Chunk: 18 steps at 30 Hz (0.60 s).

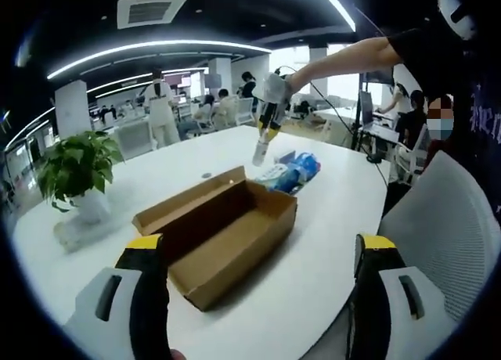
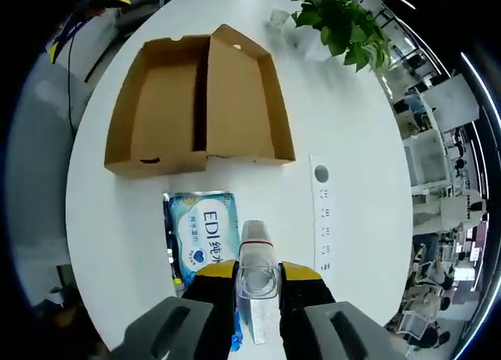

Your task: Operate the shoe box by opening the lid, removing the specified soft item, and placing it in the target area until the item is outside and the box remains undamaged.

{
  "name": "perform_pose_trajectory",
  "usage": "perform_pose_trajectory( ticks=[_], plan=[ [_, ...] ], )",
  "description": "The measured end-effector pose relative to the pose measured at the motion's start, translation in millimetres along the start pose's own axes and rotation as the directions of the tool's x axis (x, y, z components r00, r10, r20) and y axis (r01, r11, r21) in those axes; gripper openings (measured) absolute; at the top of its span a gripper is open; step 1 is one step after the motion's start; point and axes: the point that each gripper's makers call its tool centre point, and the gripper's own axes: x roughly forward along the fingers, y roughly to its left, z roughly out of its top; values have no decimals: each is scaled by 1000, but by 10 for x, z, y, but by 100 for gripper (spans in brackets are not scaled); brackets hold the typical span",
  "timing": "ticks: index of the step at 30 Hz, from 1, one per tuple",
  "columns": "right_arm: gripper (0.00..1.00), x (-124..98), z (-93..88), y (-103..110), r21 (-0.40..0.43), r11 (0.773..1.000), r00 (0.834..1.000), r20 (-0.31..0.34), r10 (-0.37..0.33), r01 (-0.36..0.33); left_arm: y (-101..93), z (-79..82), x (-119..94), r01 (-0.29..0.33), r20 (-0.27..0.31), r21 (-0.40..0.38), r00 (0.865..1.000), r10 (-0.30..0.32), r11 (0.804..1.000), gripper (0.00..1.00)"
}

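Between your right gripper's (image 2: 257, 279) yellow-tipped jaws you held a clear, cup-like plastic piece (image 2: 257, 268), clamped narrow, raised over the table. Directly beneath it, just beyond the tips, lay the blue-and-white soft pack (image 2: 200, 233), flat on the white table (image 2: 352, 141) and already outside the shoe box (image 2: 200, 102), which stood open farther ahead with its lid folded back. Your left gripper (image 1: 258, 254) hung wide and empty, the box just beyond its tips. That pack looked light, limp and slick-wrapped; I judged you should have pinched a sealed edge, not its middle. The cardboard looked thin and easily creased.
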Motion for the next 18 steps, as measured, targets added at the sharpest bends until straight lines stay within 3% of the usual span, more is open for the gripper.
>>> perform_pose_trajectory(
  ticks=[11, 18],
  plan=[
    [15, 399, -27, 30, -54, 998, 998, -63, 6, -10, -32, -56, -83, -10, -1, -12, 1000, 10, 1000, 98],
    [15, 497, -82, 101, -64, 998, 996, -88, 18, -24, -2, -90, -130, -29, 5, -32, 1000, 29, 999, 97]
  ],
)
